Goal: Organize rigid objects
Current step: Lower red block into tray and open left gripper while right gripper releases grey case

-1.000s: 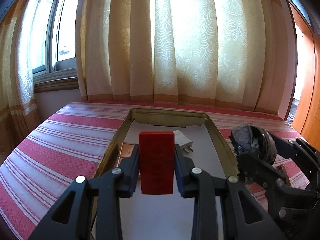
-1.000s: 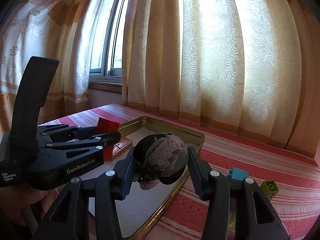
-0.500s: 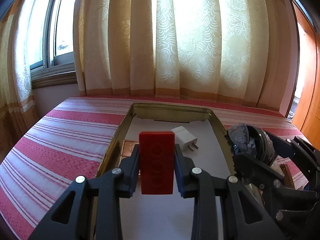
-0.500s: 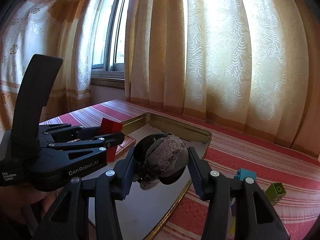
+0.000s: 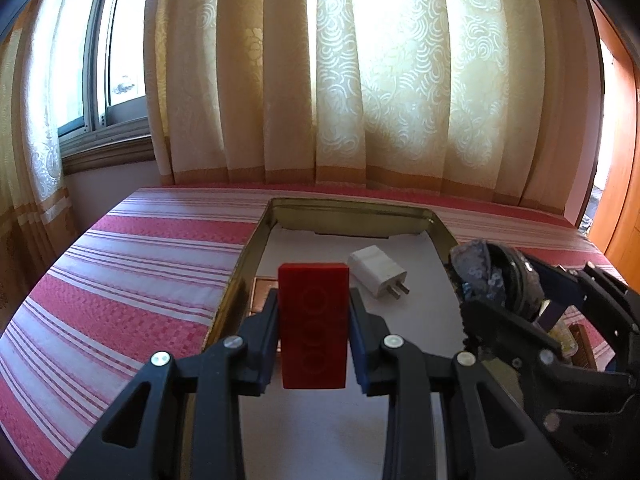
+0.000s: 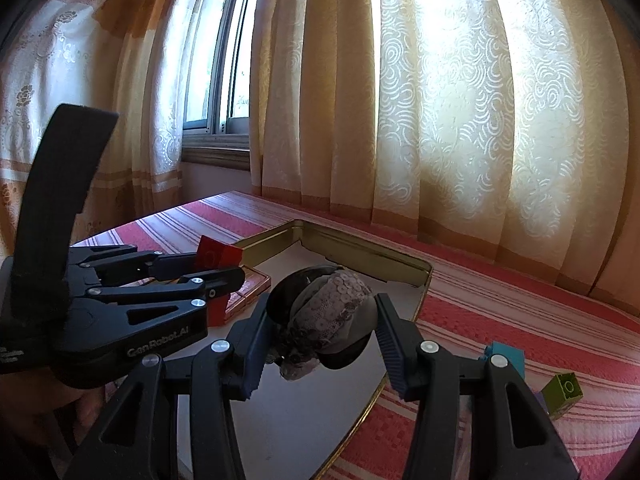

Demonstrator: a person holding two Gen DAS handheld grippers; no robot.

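Observation:
My left gripper is shut on a red brick, held upright above the near end of a gold tin tray. In the right wrist view that gripper and the brick show at the left. My right gripper is shut on a black round item wrapped in grey sequined fabric, above the tray's right part. The left wrist view shows that item beside the tray's right rim. In the tray lie a white plug charger and a flat copper-pink box.
The tray sits on a red-and-white striped cloth. A teal brick and a green brick lie on the cloth to the right of the tray. Cream curtains and a window stand behind the table's far edge.
My right gripper has drifted slightly left with the sequined item, closer over the tray. The left gripper has stayed put with the red brick. Both grips are unchanged.

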